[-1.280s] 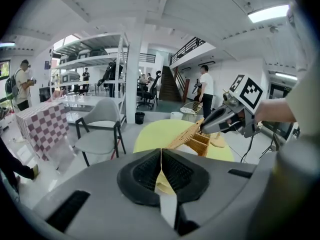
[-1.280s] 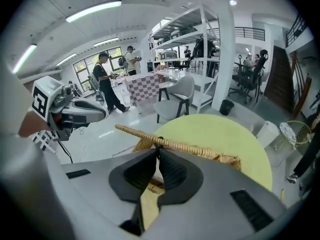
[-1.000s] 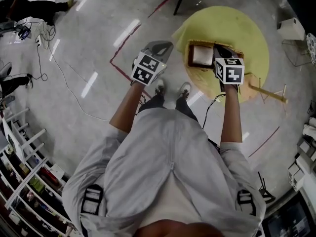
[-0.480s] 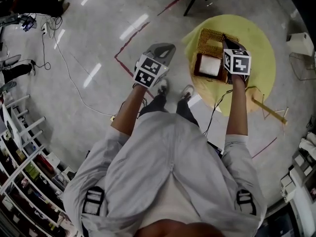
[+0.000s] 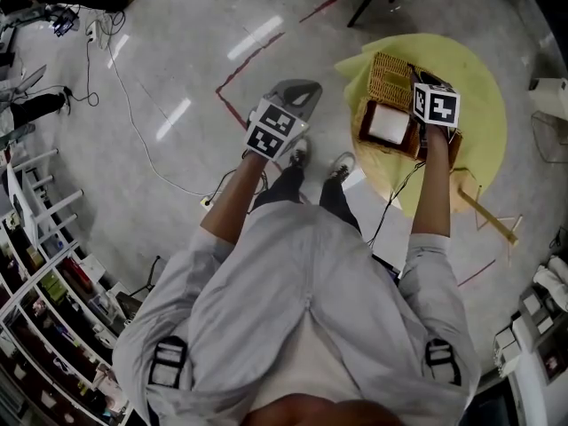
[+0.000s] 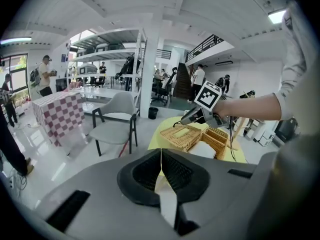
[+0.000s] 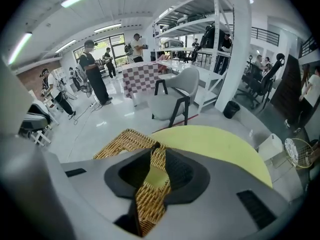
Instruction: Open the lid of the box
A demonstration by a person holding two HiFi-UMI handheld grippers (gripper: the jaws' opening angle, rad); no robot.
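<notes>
A wicker box [image 5: 448, 145] stands on the round yellow table [image 5: 484, 105] with a white item [image 5: 388, 124] inside it. Its wicker lid [image 5: 390, 78] lies flipped back on the far side. My right gripper [image 5: 417, 80] hovers at the lid's right edge. In the right gripper view the jaws [image 7: 154, 151] are opening, and the lid's weave [image 7: 125, 141] shows in the gap with no pad pressing on it. My left gripper [image 5: 306, 85] hangs over the floor left of the table, shut and holding nothing [image 6: 161, 154]. From there the box [image 6: 220, 139] and lid [image 6: 182, 134] are seen ahead.
A grey chair [image 7: 177, 91] stands beyond the table, and red tape lines [image 5: 240, 74] mark the floor. A wooden frame [image 5: 493, 216] lies by the table's near right side. Cables [image 5: 115, 87] trail over the floor at left. People stand by shelving [image 7: 95, 69] farther off.
The lid has swung up and over to the far side of the box and now lies open. My right gripper went with it. The left gripper has hardly moved.
</notes>
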